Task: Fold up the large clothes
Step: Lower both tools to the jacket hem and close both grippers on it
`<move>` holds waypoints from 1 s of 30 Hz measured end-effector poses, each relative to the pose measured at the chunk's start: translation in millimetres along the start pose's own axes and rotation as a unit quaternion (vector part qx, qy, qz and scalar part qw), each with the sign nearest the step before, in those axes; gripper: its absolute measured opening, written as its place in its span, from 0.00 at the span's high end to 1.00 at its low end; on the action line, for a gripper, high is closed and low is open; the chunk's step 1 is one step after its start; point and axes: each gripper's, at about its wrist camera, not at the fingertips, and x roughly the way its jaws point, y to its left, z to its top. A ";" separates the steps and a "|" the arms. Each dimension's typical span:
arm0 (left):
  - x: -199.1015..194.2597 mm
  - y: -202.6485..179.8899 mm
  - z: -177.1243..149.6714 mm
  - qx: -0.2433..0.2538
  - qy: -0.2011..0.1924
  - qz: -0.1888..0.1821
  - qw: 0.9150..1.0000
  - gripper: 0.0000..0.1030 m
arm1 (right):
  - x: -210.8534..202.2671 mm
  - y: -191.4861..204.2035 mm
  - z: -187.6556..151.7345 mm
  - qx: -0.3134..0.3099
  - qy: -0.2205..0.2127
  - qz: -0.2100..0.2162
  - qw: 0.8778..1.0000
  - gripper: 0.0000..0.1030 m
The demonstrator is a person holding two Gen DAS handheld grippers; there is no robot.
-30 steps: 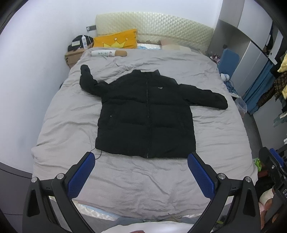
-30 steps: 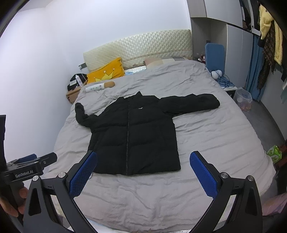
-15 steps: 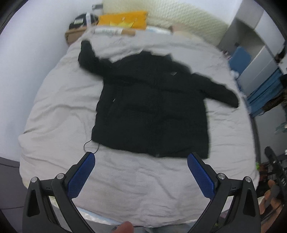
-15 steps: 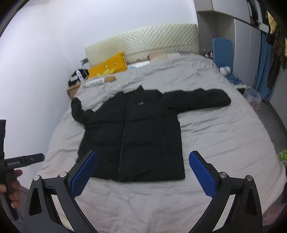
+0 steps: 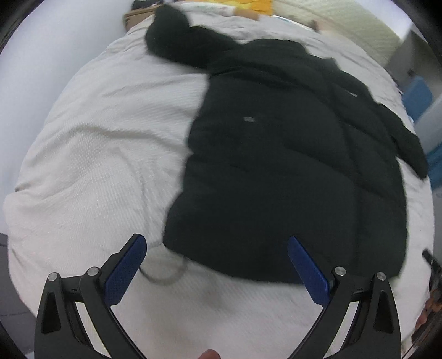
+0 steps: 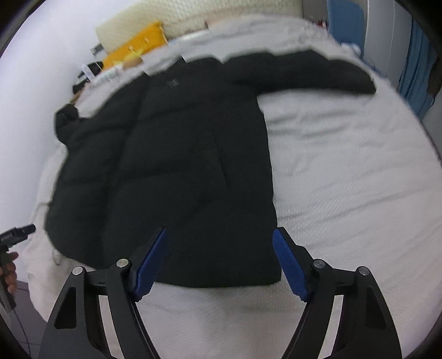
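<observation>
black puffer jacket [image 5: 290, 165] is spread flat, front up, on the bed [image 5: 96, 154], which has a pale grey cover. collar points toward the head of the bed, hem lies near the foot edge, both sleeves stretched out toward the two side edges. a thin drawstring loop [image 5: 165, 273] trails off the hem's corner onto the cover.

left hand-held gripper [image 5: 216, 269] has its blue pads spread wide, nothing between them touching. it hangs over the foot edge of the bed, just above the hem corner with the drawstring. right hand-held gripper [image 6: 221, 262] sits over the other hem corner with the hem in line between its pads; the jaws are closing but the pads aren't pressing on the fabric.

up at the head of the bed there's a yellow pillow [image 6: 135, 47] against a quilted headboard [image 6: 193, 13]. both views are pretty blurry, so finer detail on the jacket is hard to make out.
</observation>
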 end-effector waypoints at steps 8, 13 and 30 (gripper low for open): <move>84.2 39.2 18.4 -0.017 0.028 -0.075 0.997 0.01 | 63.8 -36.9 -5.6 0.042 0.027 0.015 0.999 0.26; 105.8 41.7 24.2 -0.034 0.053 -0.132 0.989 0.15 | 82.7 -27.2 -1.4 0.046 0.069 0.058 0.995 0.26; 19.4 21.3 8.2 0.008 0.062 -0.124 0.990 0.90 | -32.0 13.3 29.7 -0.039 0.020 0.073 0.996 0.94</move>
